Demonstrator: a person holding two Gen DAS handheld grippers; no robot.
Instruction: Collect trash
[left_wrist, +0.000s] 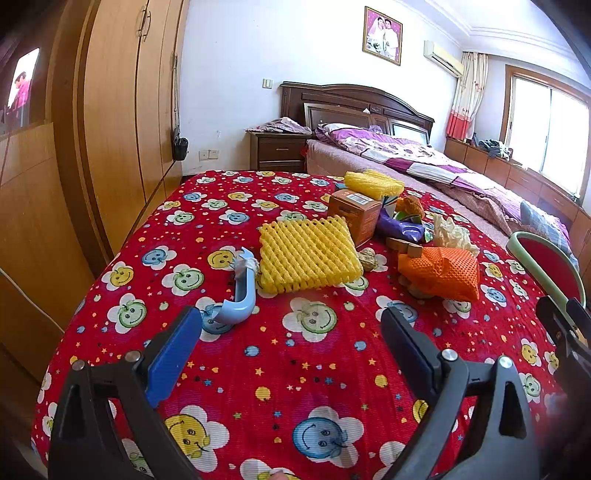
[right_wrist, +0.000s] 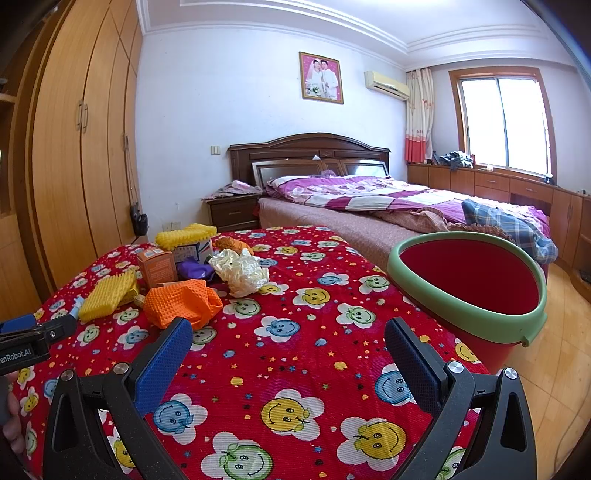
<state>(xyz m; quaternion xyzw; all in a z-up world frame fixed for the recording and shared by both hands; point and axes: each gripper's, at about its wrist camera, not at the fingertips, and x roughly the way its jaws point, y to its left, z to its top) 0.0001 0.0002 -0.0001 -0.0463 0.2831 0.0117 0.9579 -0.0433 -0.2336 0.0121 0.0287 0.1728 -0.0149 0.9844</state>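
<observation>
Trash lies in a heap on the red smiley-flower tablecloth (left_wrist: 295, 369): a yellow foam net (left_wrist: 308, 254), an orange foam net (left_wrist: 441, 271), an orange-brown box (left_wrist: 354, 214), a purple wrapper (left_wrist: 400, 227), crumpled white paper (left_wrist: 452, 232) and a light blue plastic hook (left_wrist: 240, 291). My left gripper (left_wrist: 291, 325) is open and empty, just short of the yellow net. My right gripper (right_wrist: 288, 338) is open and empty, near the orange net (right_wrist: 181, 301). A red bucket with a green rim (right_wrist: 469, 284) stands at the table's right edge.
A second yellow net (right_wrist: 184, 232) lies on a white box at the far side of the heap. A bed (right_wrist: 388, 199) stands beyond the table, wooden wardrobes (right_wrist: 74, 147) on the left, a window and low cabinets on the right.
</observation>
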